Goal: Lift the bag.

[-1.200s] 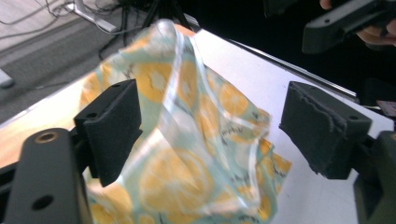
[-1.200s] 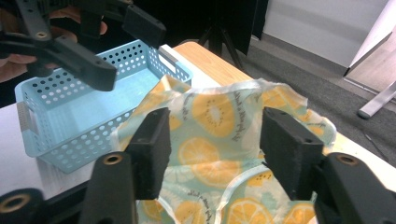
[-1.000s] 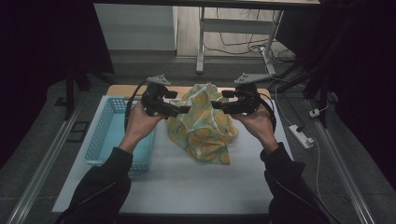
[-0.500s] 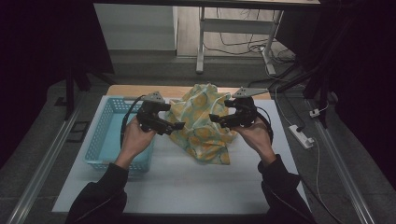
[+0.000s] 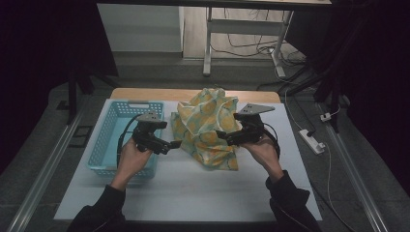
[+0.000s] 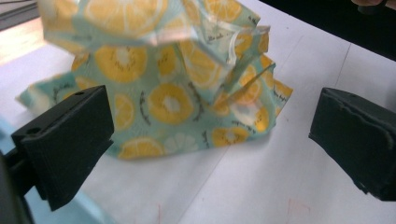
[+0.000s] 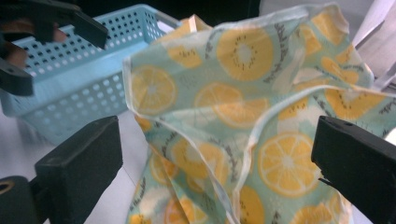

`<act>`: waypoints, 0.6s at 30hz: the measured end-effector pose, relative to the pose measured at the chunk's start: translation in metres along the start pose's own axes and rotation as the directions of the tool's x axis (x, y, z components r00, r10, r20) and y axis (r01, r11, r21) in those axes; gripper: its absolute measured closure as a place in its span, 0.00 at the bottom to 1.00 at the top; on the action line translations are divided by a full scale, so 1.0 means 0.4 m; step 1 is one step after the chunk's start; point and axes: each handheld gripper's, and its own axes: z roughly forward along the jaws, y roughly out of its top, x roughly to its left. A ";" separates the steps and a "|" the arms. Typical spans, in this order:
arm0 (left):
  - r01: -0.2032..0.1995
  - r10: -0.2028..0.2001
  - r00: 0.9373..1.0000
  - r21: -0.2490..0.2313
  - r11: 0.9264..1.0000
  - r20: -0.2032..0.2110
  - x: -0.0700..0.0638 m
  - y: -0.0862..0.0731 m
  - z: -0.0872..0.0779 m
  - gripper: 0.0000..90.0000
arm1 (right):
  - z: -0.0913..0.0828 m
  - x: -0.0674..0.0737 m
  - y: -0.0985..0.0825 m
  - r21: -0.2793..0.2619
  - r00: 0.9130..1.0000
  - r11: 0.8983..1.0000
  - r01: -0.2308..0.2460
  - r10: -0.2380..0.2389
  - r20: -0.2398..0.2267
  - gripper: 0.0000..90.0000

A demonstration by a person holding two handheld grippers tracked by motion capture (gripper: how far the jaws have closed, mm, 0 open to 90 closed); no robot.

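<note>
Leftmost, the blue basket (image 5: 109, 140) sits just beside the lemon-print cloth (image 5: 208, 128). Left gripper (image 5: 175, 144) and right gripper (image 5: 221, 134) flank that crumpled cloth, the jaws of both having just opened wide, pinching nothing.

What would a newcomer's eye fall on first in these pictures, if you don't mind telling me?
First the crumpled cloth printed with yellow lemon slices, heaped mid-table on the white table. Next the two black grippers flanking it: the left gripper and the right gripper both point inward at the cloth, and their jaws, which have just been opening, stand wide with nothing clamped between them. Last, the light blue perforated basket standing at the table's left, beside the cloth.
</note>
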 end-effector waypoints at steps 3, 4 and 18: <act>0.019 -0.019 1.000 -0.007 1.000 0.004 -0.002 -0.025 -0.011 0.00 | -0.002 0.001 -0.012 0.008 1.000 1.000 -0.002 0.002 0.010 0.01; 0.023 -0.023 1.000 -0.008 1.000 0.001 -0.004 -0.035 -0.015 0.00 | -0.004 0.001 -0.016 0.010 1.000 1.000 -0.002 0.002 0.013 0.01; 0.029 -0.029 0.998 0.004 1.000 -0.050 -0.059 -0.114 -0.074 0.00 | -0.041 0.032 -0.070 0.042 0.999 0.999 0.003 -0.004 0.034 0.00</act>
